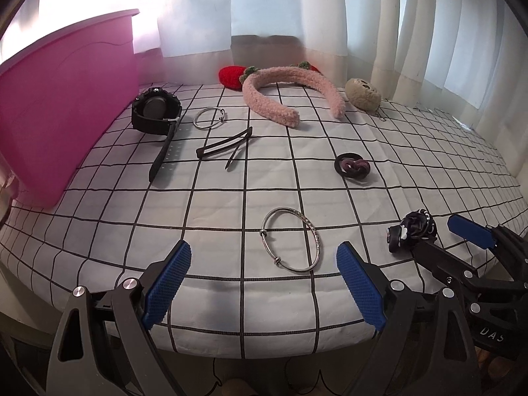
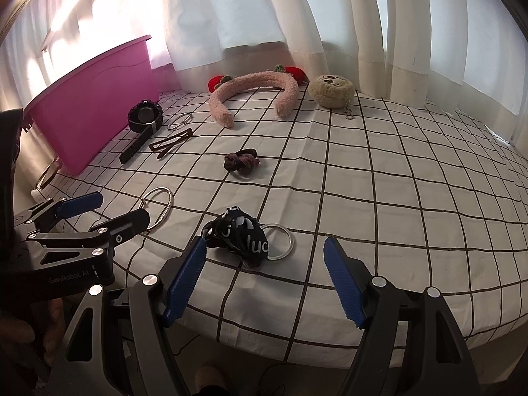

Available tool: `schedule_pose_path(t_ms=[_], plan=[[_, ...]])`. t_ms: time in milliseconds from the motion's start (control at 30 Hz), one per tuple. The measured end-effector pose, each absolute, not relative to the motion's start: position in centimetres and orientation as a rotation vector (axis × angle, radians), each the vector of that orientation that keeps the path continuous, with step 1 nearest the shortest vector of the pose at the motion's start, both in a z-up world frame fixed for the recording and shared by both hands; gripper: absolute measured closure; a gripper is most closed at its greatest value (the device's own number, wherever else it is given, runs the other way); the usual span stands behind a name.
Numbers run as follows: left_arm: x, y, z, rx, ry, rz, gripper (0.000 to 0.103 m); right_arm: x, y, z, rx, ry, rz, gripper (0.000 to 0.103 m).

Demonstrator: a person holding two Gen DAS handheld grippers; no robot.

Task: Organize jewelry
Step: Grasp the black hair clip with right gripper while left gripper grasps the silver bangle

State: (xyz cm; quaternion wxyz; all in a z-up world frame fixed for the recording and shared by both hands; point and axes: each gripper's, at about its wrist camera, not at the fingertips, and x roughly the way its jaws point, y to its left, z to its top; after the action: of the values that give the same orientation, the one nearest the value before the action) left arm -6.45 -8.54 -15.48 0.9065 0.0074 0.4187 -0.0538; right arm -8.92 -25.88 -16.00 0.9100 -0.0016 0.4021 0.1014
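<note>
Jewelry and hair accessories, loose on a worktop (image 1: 412,151) under a white cloth with a black grid. Places are given from the pink bin.

- Pink bin (image 1: 66,99): plastic, at the worktop's far left edge, before the white curtain (image 1: 297,0). Its inside is hidden from both views; contents cannot be told.
- Black watch (image 1: 156,112): just beside the bin's front wall, strap trailing toward the near edge.
- Small silver ring bangle (image 1: 208,118): next outward from the bin, just past the watch.
- Black hair clips (image 1: 227,145): two, crossed, near that bangle on its nearer side.
- Pink fuzzy headband (image 1: 290,95): further right along the far edge, arch lying flat, red and green knitted pieces (image 1: 231,77) behind it.
- Beige plush ball (image 1: 363,94): beyond the headband, short chain attached.
- Dark twisted hair tie (image 1: 352,165): mid-cloth, well apart from the bin.
- Large silver bangle (image 1: 292,241): near front edge, well apart from the bin.
- Black printed scrunchie (image 2: 241,237): further right, overlapping a clear ring (image 2: 280,237).

Left gripper (image 1: 264,280): released, jaws wide, nothing held, the large bangle just ahead of them.
Right gripper (image 2: 264,280): released, jaws wide, nothing held, the scrunchie just ahead between its blue fingertips.
</note>
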Motion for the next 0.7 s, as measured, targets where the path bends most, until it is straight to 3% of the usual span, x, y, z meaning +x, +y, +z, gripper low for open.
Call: schedule_pose_path(t_ms=[700], plan=[[-4.9, -8.9, -17.3, 0.027, 0.829, -0.101, 0.012, -7.7, -25.0, -17.6, -0.063, 0.791, 0.174, 0.033]])
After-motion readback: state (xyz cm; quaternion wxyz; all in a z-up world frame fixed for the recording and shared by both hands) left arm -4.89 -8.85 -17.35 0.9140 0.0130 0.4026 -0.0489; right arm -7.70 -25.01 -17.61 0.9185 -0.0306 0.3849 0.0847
